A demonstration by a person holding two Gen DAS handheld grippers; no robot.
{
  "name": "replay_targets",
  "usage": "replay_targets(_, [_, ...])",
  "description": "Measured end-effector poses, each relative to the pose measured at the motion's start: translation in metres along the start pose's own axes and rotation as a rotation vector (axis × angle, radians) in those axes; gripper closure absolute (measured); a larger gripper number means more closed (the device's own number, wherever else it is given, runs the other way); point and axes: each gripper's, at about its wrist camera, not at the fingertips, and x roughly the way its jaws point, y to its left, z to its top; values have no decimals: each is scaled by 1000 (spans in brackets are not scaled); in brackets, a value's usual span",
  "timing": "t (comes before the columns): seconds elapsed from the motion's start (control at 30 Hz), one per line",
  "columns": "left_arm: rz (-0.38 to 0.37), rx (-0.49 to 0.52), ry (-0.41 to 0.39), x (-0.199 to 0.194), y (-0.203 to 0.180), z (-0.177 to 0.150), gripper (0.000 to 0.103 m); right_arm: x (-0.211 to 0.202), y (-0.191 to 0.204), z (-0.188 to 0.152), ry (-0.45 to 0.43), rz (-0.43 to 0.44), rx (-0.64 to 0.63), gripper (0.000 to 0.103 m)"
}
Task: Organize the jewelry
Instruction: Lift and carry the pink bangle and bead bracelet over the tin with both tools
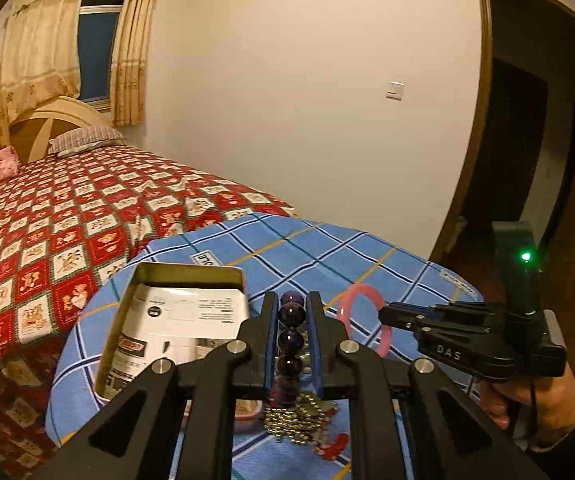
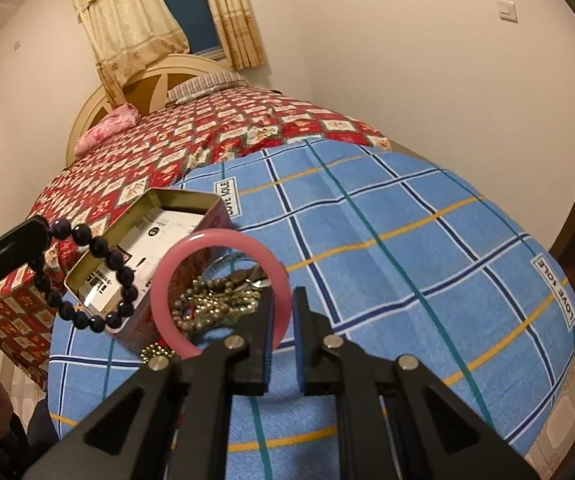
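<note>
I logged the left gripper [image 1: 292,312] with its fingers clamped on the dark bead bracelet [image 1: 289,340] and the right gripper [image 2: 283,308] with its fingers pinched on the pink bangle [image 2: 223,292], both raised above the jewelry pile [image 2: 215,300] just beside the open tin [image 2: 139,256] on the desk [image 2: 407,240].

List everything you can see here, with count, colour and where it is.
Beaded bracelet: one, dark purple, held in the left gripper.
Bangle: one, pink, held in the right gripper.
Tin box: one, open, metal with white paper inside, on the blue checked cloth.
Jewelry pile: one heap, gold and mixed beads, beside the tin.
Bed: one, red patterned cover, behind.
Curtains: cream, at the window.
Left gripper: black, shut on beads.
Right gripper: black, shut on bangle.
</note>
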Motion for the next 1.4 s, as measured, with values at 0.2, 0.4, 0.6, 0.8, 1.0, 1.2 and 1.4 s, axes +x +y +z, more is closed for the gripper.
replay_targets(0.2, [43, -20, 4, 6, 21, 0, 90, 11, 14, 9, 7, 16, -26, 92])
replay_targets(0.4, [84, -45, 3, 17, 45, 5, 90, 21, 29, 20, 16, 38, -56, 92])
replay_targets(0.6, [115, -56, 2, 29, 67, 11, 90, 33, 47, 36, 17, 59, -95, 92])
replay_targets(0.8, [126, -77, 15, 48, 92, 18, 90, 50, 67, 54, 36, 85, -128, 92])
replay_targets(1.0, [145, -58, 9, 62, 108, 30, 90, 74, 87, 70, 46, 101, -156, 92])
replay_targets(1.2, [159, -69, 34, 81, 124, 30, 90, 101, 103, 78, 74, 103, -186, 92])
replay_targets(1.4, [176, -70, 71, 99, 133, 23, 90, 122, 103, 76, 114, 83, -185, 92])
